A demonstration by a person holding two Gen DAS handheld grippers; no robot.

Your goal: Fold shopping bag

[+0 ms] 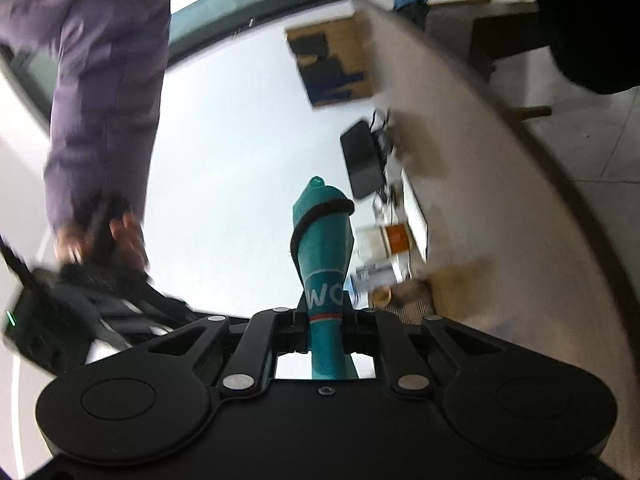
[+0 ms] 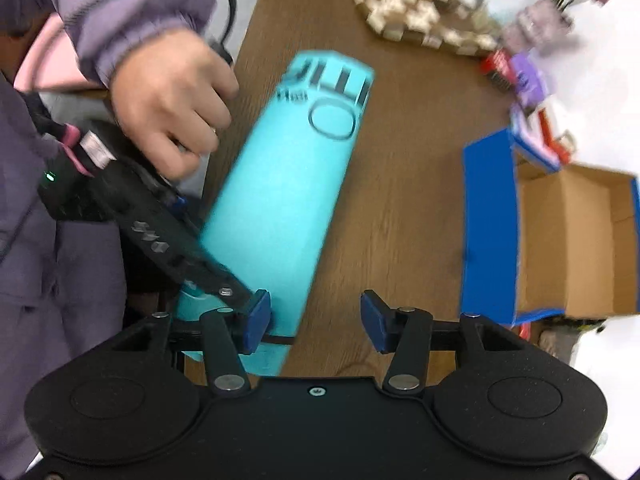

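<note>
So the teal shopping bag [image 2: 280, 184] is already folded down into a long narrow strip, and it's up off the wooden table [image 2: 400, 200] rather than lying on it. The left gripper [image 1: 325, 320] is clenched tight on one end of it — in the left wrist view the bag sticks straight out from between the pads, with a black strap loop [image 1: 320, 220] wrapped around it further along and some white lettering just above the pinch point. That view is tilted way up, so mostly you get white wall and a tilted slice of the table edge.

From the right wrist view, the right gripper [image 2: 316, 320] is looking down at the table with its blue pads [image 2: 374, 320] spread apart. The bag hangs past the left pad, not between the two, so this one is holding nothing. The person's left hand [image 2: 172, 108], in a purple sleeve [image 2: 132, 12], grips the other tool's handle at the upper left.

Off to the right there's an open cardboard box with blue sides [image 2: 560, 232], and a checkered wooden mat [image 2: 408, 12] sits near the far edge. Everything's a bit motion-blurred.
</note>
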